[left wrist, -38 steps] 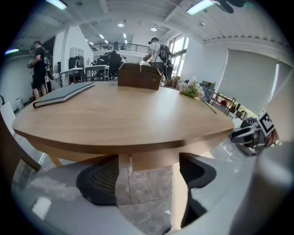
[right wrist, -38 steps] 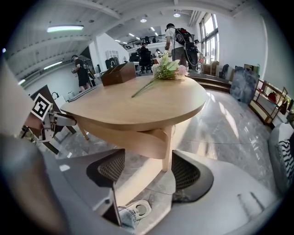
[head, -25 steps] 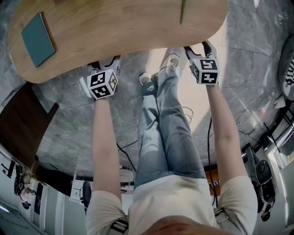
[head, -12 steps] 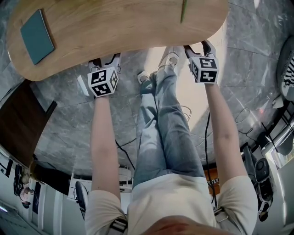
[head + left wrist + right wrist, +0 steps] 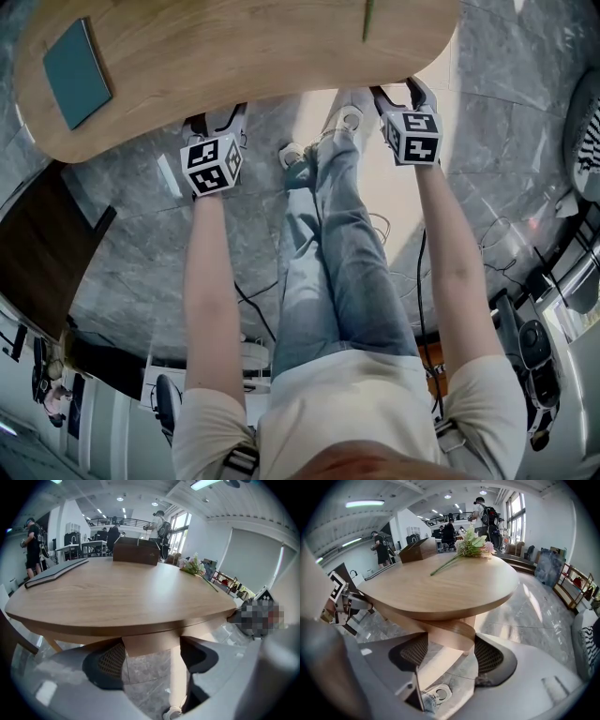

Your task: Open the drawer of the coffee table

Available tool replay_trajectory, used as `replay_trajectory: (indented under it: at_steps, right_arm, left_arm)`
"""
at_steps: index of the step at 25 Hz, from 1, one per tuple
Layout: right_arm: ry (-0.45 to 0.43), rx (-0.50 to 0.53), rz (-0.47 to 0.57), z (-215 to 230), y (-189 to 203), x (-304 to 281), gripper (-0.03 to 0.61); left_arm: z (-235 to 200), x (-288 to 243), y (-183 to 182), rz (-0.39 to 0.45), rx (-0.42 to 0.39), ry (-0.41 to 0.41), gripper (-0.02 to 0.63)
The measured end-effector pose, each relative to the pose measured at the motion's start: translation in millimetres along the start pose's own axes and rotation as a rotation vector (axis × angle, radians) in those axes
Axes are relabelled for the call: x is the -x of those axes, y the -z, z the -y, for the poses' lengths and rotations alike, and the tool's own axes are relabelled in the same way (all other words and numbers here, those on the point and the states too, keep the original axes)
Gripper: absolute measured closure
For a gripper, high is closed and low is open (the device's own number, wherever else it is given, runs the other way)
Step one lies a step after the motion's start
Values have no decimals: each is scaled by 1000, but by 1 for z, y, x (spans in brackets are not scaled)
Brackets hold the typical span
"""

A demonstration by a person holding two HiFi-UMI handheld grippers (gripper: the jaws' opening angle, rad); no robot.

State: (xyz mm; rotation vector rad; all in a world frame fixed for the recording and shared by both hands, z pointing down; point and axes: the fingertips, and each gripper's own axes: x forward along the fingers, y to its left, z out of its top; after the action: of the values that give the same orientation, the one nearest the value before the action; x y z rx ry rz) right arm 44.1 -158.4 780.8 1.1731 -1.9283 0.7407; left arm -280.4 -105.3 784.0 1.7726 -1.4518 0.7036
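Clamped on the drawer front (image 5: 151, 644) under the coffee table (image 5: 244, 56) rim at 12 o'clock: left gripper (image 5: 152, 660) at 11, with jaws just now closing onto the wood; right gripper (image 5: 451, 656) at 1, pressed onto the same curved band. Likely to slip off that shallow edge under an uneven pull. Likely, too, to skew and bind the drawer, or to jolt the flowers (image 5: 471, 545).
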Motion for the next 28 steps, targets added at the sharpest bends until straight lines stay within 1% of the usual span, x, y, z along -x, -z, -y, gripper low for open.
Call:
replay_trajectory:
  at_steps: [5,11,28]
  right_arm:
    - [0,-1,-9,-3,5,4,268]
    - [-1,-6,-24,-10,22,16,268]
    - [5,-30,-67,-20,64,41,272]
  left_arm:
    - [1,6,7,-14,5,-5,244]
    - [4,19,24,-42,0,-6,256]
    - [18,41,63,-88,5,-3,258]
